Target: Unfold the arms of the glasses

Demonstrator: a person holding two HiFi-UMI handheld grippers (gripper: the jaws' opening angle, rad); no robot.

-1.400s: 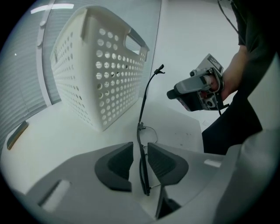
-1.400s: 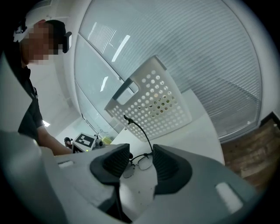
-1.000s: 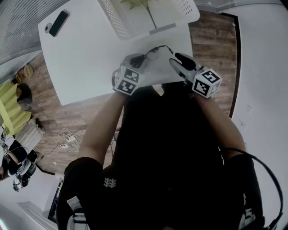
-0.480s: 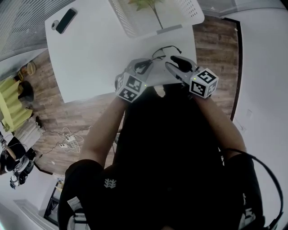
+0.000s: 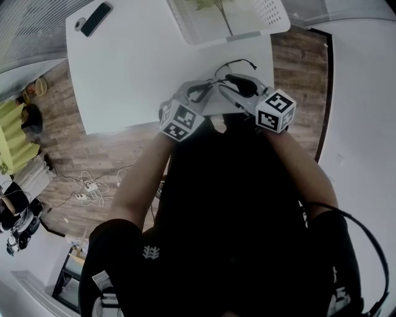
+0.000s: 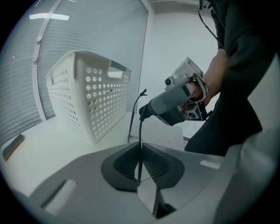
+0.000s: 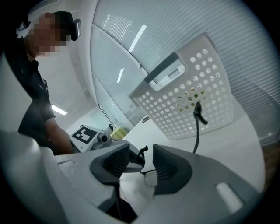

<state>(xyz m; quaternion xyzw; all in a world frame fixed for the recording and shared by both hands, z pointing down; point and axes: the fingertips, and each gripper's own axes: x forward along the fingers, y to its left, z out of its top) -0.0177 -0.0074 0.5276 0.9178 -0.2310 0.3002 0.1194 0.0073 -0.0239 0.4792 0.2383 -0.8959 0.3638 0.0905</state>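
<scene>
Glasses (image 6: 140,131) of thin black wire sit clamped in ribbed left gripper (image 6: 140,148); right gripper (image 7: 142,158) gapes.

The basket (image 5: 180,28) is sitting on the far right part of the table (image 5: 124,68). The phone (image 5: 97,18) is lying at the table's far left corner, well apart from the basket. The glasses (image 6: 140,131) are hanging over the near right part of the table, nearer than the basket. The left gripper (image 6: 141,164) is gripping them from the left. The right gripper (image 7: 142,164) is sitting just to their right, with part of the frame between its parted jaws.
</scene>
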